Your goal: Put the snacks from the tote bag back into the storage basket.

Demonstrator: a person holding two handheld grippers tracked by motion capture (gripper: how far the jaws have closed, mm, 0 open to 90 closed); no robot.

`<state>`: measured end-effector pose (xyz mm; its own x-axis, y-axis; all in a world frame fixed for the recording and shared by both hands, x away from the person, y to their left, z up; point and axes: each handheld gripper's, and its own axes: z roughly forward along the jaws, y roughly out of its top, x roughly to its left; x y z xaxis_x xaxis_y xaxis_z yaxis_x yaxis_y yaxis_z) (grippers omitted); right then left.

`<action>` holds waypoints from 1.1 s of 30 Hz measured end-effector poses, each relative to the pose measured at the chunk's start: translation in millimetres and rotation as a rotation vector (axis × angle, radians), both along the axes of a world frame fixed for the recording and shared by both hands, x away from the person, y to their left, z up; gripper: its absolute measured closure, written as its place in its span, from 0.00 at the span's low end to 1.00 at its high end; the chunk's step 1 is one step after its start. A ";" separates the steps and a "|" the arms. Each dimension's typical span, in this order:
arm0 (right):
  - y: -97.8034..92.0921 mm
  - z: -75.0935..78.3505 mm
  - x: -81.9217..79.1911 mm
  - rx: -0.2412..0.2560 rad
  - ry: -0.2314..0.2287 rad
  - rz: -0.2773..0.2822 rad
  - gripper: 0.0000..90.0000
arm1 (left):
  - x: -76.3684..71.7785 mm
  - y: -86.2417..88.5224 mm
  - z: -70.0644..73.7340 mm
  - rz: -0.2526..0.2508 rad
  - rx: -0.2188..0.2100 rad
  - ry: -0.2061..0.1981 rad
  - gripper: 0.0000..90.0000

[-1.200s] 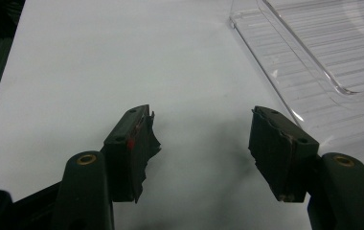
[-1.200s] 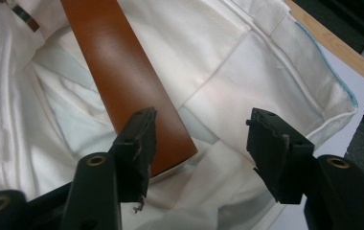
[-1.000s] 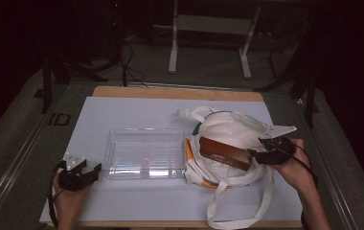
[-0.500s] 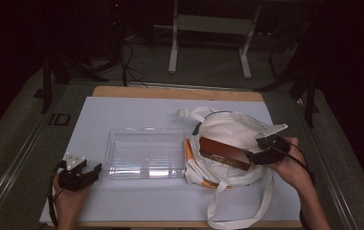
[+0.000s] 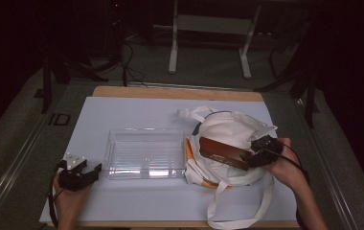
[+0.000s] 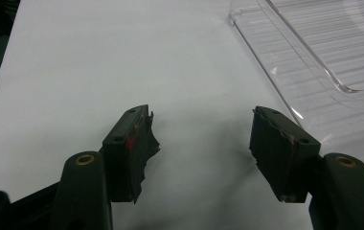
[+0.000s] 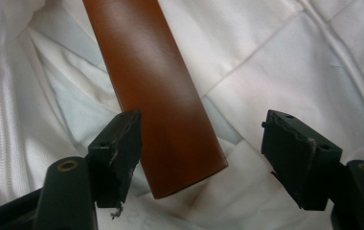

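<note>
Brown box (image 7: 156, 96) end between parted right hand-held gripper (image 7: 201, 153)

Right tool (image 5: 258, 154) at the brown box (image 5: 224, 153) atop the white bag (image 5: 233, 132); left tool (image 5: 86, 173) lower left beside the clear tray (image 5: 144, 155).

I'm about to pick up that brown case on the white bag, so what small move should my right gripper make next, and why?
Probably close the right gripper on the brown case. Its jaws stand open with the case's near end between them, closer to one jaw, lying on the white bag. Centring slightly first may help.
</note>
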<state>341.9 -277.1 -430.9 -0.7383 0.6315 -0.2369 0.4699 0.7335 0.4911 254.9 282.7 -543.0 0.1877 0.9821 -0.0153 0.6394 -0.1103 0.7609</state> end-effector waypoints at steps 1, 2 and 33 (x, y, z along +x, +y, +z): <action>1.0 -0.7 0.5 -0.006 0.000 0.008 0.33 | 0.0 0.0 0.0 0.000 -0.001 0.000 0.44; 2.1 -1.3 0.7 -0.010 0.005 0.009 0.32 | 0.0 0.0 0.0 0.000 -0.001 0.000 0.44; 17.5 -29.6 20.5 -0.148 0.192 0.077 0.32 | 1.1 -0.3 -0.4 -0.007 -0.002 0.007 0.44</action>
